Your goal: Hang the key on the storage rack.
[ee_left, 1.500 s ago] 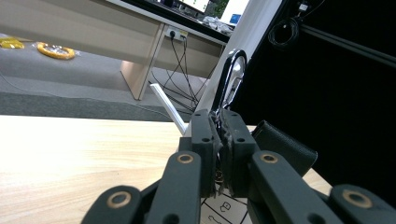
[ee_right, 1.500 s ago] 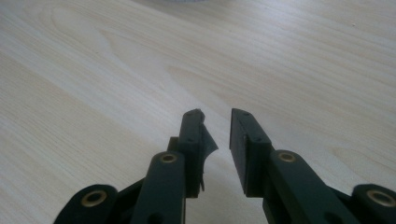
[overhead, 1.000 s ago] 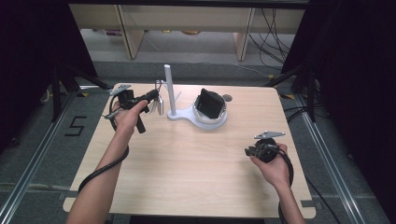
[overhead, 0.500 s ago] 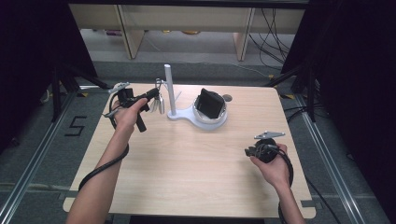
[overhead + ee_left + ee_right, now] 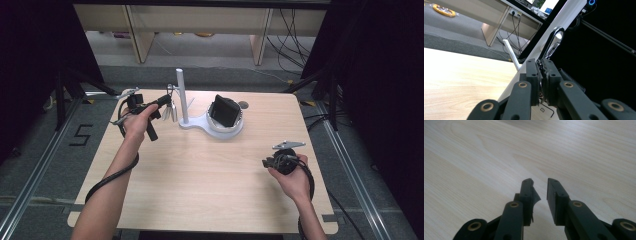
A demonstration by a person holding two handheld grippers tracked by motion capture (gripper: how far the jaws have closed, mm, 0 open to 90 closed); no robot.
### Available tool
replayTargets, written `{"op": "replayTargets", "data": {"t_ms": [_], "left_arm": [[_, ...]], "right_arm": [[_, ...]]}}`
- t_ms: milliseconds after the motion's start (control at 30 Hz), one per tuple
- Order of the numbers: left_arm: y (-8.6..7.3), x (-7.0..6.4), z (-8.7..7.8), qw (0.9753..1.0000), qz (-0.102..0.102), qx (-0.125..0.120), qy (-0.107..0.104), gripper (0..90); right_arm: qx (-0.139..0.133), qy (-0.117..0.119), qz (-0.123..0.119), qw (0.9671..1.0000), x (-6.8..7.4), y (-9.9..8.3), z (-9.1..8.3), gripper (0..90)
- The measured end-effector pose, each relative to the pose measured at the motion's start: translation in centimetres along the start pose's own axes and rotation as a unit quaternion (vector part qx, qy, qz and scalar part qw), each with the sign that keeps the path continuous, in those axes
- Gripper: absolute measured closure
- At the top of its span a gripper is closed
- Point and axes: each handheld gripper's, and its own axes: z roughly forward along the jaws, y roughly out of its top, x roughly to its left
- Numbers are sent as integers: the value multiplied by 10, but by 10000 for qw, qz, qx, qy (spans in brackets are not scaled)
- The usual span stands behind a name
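Pale wood table (image 5: pixel 200 180) | my left gripper (image 5: pixel 541 72) pinches metal clip (image 5: pixel 552 42) beside white stand (image 5: pixel 182 100), likely hanging it | right gripper (image 5: pixel 540 188) idle, jaws apart, empty

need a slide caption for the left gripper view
Left tongs clamped on a shiny metal clip beside the white stand post.

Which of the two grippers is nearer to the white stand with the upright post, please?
Left. The left gripper is right beside the white stand, holding a metal clip by its post. The right gripper rests far off, near the table's front right.
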Motion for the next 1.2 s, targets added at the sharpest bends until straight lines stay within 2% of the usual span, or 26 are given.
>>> {"op": "replayTargets", "data": {"t_ms": [133,267,433,533,567,600,633,667,900,1200], "left_arm": [[0,1,2,10000,-20,7,24,841],[1,3,2,9999,-151,30,8,843],[1,3,2,9999,-99,30,20,844],[1,2,5,9999,-108,54,45,843],[1,2,5,9999,-115,34,48,843],[1,2,6,9999,-124,49,44,843],[1,1,7,9999,-133,55,45,843],[0,1,7,9999,-130,55,50,843],[0,2,8,9999,-85,65,104,843],[-1,3,9,9998,-38,76,177,842]], "right_arm": [[-21,32,-6,10000,0,0,1,755],[-65,18,-82,9999,-1,-1,3,755],[22,3,9,10000,0,-1,1,755],[40,33,3,10000,0,-1,1,756],[-31,30,-109,9999,-1,-1,2,755],[-30,28,-103,9999,-1,-1,2,755],[34,31,11,10000,0,-1,1,755],[-2,5,-66,10000,-1,-2,2,755],[13,18,9,10000,-1,-2,0,755],[-4,8,-76,10000,-1,-2,2,754]]}}
